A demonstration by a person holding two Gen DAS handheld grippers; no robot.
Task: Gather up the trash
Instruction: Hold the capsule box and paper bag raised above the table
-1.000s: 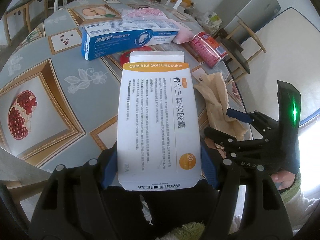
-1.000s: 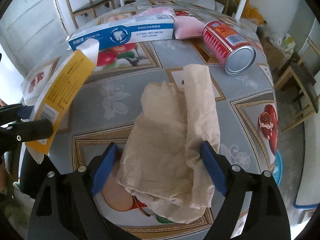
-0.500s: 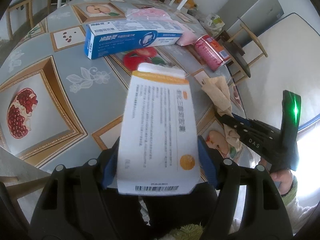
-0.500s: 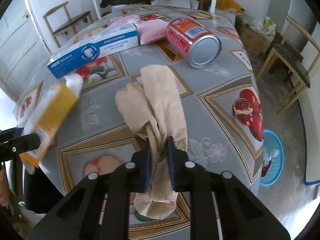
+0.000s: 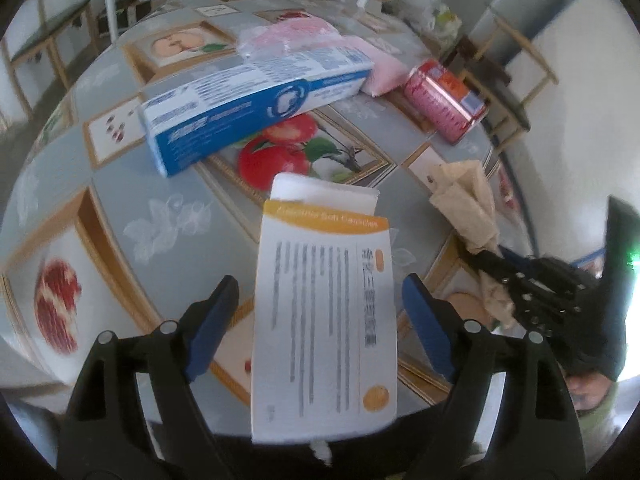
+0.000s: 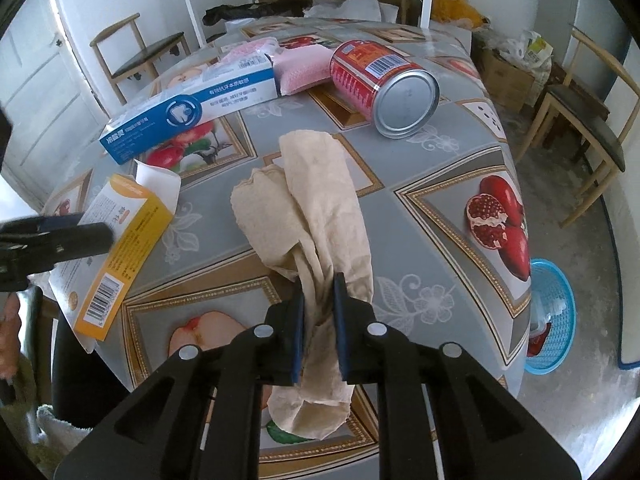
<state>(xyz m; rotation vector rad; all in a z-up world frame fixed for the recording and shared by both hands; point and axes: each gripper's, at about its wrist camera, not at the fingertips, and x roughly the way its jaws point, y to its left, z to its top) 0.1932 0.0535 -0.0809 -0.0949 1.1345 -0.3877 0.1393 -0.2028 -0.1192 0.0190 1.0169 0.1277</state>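
My right gripper [image 6: 318,312] is shut on a crumpled beige paper towel [image 6: 312,208] and holds it over the table's near edge; the towel also shows in the left wrist view [image 5: 468,204]. My left gripper [image 5: 320,304] is open, and the white and orange capsule box [image 5: 324,320] sits loose between its blue pads [image 5: 212,316] without touching them. In the right wrist view the box [image 6: 116,248] lies at the table's left edge. A blue toothpaste box [image 6: 192,112], a red can [image 6: 380,80] on its side and a pink packet [image 6: 300,68] lie farther back.
The table wears a grey fruit-print cloth [image 6: 452,200]. A blue basket [image 6: 552,316] stands on the floor to the right. Wooden chairs [image 6: 584,128] stand at the right and one [image 6: 136,56] at the back left.
My left gripper has opened off the capsule box, which now sits loose between the fingers. My right gripper closed on the paper towel and lifted it, bunching it.
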